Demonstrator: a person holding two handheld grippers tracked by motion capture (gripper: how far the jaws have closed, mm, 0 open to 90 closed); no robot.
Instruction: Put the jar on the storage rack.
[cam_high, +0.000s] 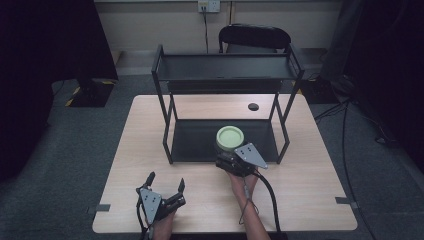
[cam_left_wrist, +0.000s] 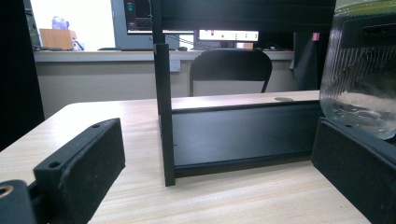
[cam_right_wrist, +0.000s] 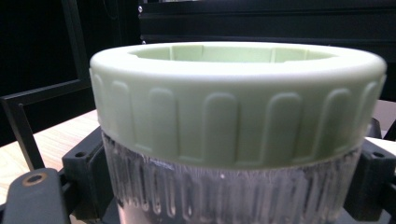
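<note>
A ribbed clear glass jar with a pale green screw lid (cam_high: 230, 136) stands upright over the front of the lower tray (cam_high: 195, 142) of a black two-tier shelf. My right gripper (cam_high: 228, 152) is shut on the jar's glass body just under the lid (cam_right_wrist: 233, 107), one black finger (cam_right_wrist: 86, 172) on each side. I cannot tell whether the jar rests on the tray. My left gripper (cam_high: 166, 180) is open above the table's front left, holding nothing. In the left gripper view its jaws stand wide apart, with the jar (cam_left_wrist: 359, 79) at far right and a shelf post (cam_left_wrist: 163, 112) ahead.
The shelf's upper tier (cam_high: 225, 67) overhangs the tray. A small black disc (cam_high: 253, 106) lies on the wooden table (cam_high: 310, 165) behind the shelf's right legs. A black chair (cam_high: 255, 37) stands beyond the far edge. Grey tape tabs (cam_high: 344, 200) mark the front corners.
</note>
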